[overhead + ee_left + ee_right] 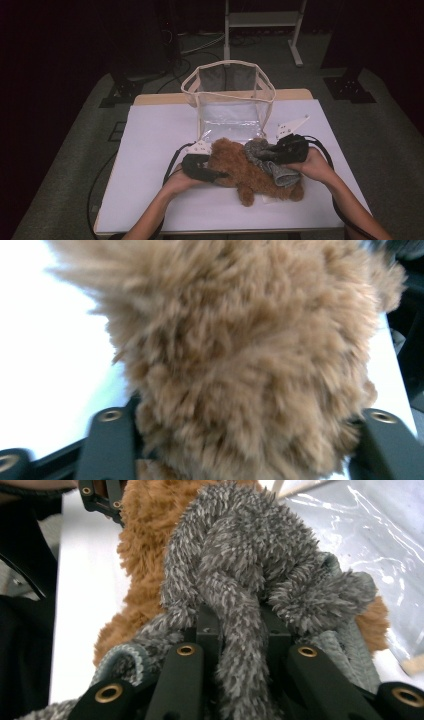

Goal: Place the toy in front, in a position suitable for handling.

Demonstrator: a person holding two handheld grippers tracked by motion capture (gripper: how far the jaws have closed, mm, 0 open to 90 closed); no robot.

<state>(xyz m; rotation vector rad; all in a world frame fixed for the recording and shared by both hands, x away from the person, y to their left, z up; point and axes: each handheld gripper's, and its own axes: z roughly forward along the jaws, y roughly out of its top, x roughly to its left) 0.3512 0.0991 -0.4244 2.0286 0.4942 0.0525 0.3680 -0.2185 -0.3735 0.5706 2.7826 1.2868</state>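
Brown plush bear [245,172] lies near the table's [150,150] front edge, just before the clear bag [230,100]. Left gripper [217,175] stands half open with its jaws pressed into the bear's fur. Right gripper [272,154] is clamped tight on the grey fuzzy garment [240,580] draped over the bear. Judgement: keep the bear pinned and draw the garment steadily, avoiding snags.

A white-topped wooden bench [150,150] is standing on a grey carpet floor [65,165]. Black cables [190,55] are lying in the dark room.
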